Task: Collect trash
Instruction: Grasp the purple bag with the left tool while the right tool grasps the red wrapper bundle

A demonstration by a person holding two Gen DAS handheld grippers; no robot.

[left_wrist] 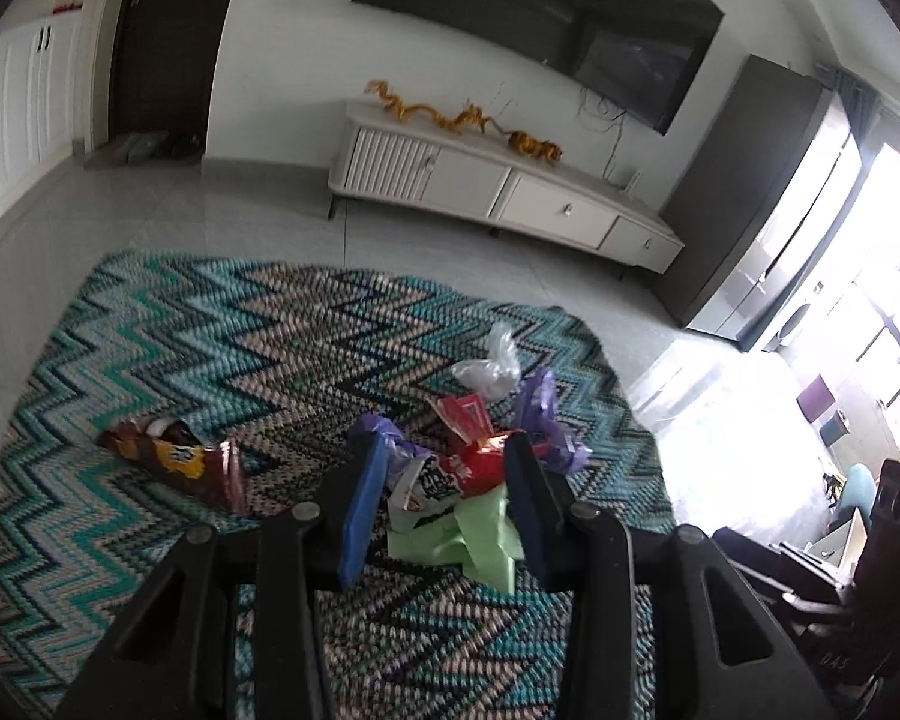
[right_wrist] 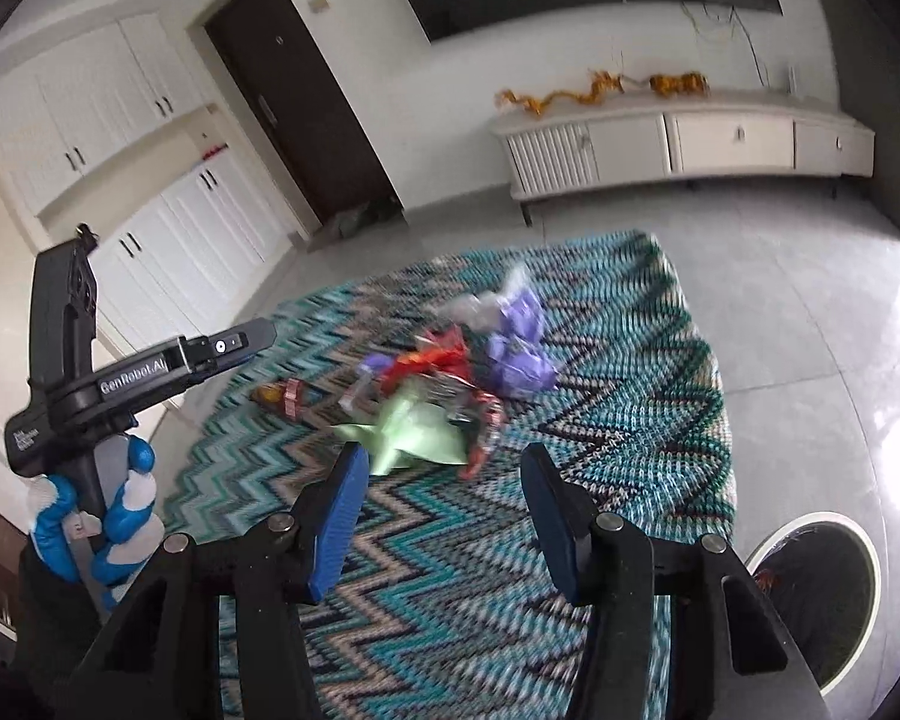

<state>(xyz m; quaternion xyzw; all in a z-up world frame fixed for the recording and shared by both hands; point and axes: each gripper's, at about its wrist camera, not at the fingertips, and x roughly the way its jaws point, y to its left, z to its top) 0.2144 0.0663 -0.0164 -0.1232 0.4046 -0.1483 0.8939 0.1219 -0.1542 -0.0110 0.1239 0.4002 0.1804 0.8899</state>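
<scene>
- Crinkly, shiny trash (left_wrist: 450,456) lies in one small heap on the zigzag rug (left_wrist: 210,336), near its middle.
- Green paper (left_wrist: 468,534) sits at the front of the heap. It looks folded and bent.
- Purple paper (left_wrist: 540,414) is scrunched up. I count two purple bits, one on each side of the heap.
- One red wrapper (left_wrist: 480,456) shines in the middle, and one see-through bag (left_wrist: 492,366) sits at the back.
- One brown snack bag (left_wrist: 174,450) with yellow on it lies by itself, a little way off to the side.
- Left gripper (left_wrist: 444,468) hangs over the heap with its blue fingers (left_wrist: 363,504) apart. They pinch nothing.
- Right gripper (right_wrist: 444,480) is spread wide too, with only rug between its fingers.
- One round bin (right_wrist: 822,588) with a white rim stands on the floor beside the rug.
</scene>
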